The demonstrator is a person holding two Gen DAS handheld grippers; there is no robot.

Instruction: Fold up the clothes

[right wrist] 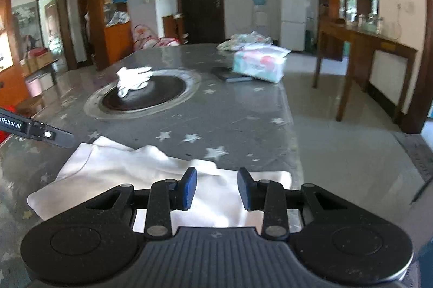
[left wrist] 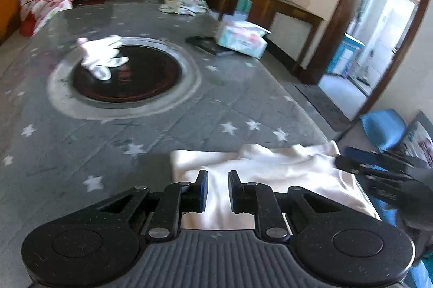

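Both the left gripper (left wrist: pixel 218 181) and right gripper (right wrist: pixel 217 179) hover released above the white garment (right wrist: pixel 113 168) at lower frame; pinch one layer squarely at its edge.

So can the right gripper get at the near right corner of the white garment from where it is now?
Probably yes. The right gripper hangs right over the white garment, jaws apart with nothing between them, and that part of the cloth lies bare. The left gripper sits off to the far side.

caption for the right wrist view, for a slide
Right gripper open above a white garment on the star-patterned table.
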